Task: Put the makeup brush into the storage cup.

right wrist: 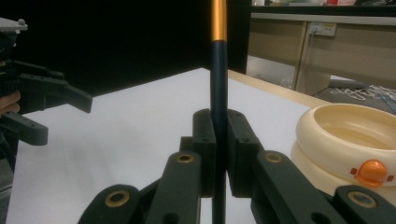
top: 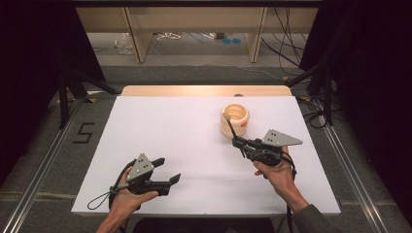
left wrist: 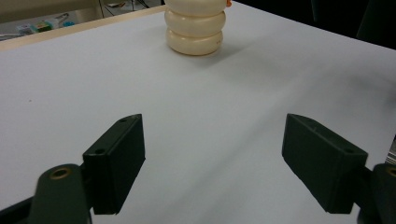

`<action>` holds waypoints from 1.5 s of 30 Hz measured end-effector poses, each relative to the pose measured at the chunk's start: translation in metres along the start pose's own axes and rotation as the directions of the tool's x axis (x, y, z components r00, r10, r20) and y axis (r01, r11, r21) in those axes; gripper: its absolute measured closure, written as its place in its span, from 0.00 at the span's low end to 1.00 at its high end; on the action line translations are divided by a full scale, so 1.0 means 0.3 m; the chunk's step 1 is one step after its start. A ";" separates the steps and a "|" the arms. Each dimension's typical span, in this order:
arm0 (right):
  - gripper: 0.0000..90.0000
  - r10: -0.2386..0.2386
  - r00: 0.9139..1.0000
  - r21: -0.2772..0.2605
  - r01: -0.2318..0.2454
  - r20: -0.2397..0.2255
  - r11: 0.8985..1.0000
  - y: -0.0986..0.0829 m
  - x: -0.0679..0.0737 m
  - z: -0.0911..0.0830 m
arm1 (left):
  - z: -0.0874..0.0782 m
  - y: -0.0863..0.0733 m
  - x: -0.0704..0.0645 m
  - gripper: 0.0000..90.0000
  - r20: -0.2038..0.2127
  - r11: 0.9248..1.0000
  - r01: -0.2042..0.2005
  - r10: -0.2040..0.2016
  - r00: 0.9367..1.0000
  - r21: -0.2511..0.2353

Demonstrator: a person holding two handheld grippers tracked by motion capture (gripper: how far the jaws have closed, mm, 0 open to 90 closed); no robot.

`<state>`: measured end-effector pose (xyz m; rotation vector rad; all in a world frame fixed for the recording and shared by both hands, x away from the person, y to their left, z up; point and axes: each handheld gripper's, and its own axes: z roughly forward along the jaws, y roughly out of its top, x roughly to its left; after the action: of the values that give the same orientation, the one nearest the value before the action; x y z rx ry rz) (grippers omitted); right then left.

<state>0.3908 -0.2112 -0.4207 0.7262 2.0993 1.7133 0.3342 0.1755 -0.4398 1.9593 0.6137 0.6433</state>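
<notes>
The right gripper (right wrist: 219, 154) has its black jaws clenched on a thin dark rod with an orange-gold band (right wrist: 218, 84), which stands upright between the pads in the right gripper view. In the high view the rod's far end reaches over the rim of a cream-coloured, ribbed round plastic bowl (top: 234, 119) (it bears a small orange knob) just beyond the gripper on the white table (top: 194, 145). The left gripper (top: 165, 170) rests near the table's front edge, jaws spread wide, grasping nothing, well apart from the bowl.
</notes>
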 end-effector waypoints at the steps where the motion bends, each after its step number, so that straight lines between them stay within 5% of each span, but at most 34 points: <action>1: 0.94 0.000 1.000 0.004 0.000 -0.002 1.000 0.001 -0.004 0.000 | -0.001 0.000 0.001 0.24 -0.001 1.000 -0.001 0.001 1.000 0.002; 45: 0.94 0.036 0.995 -0.056 -0.031 0.090 0.998 0.067 -0.156 0.044 | -0.008 -0.002 0.014 0.24 -0.019 1.000 0.001 -0.001 1.000 -0.006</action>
<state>0.4398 -0.2246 -0.4067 0.8115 1.9825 1.7140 0.3356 0.1802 -0.4387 1.9490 0.6234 0.6632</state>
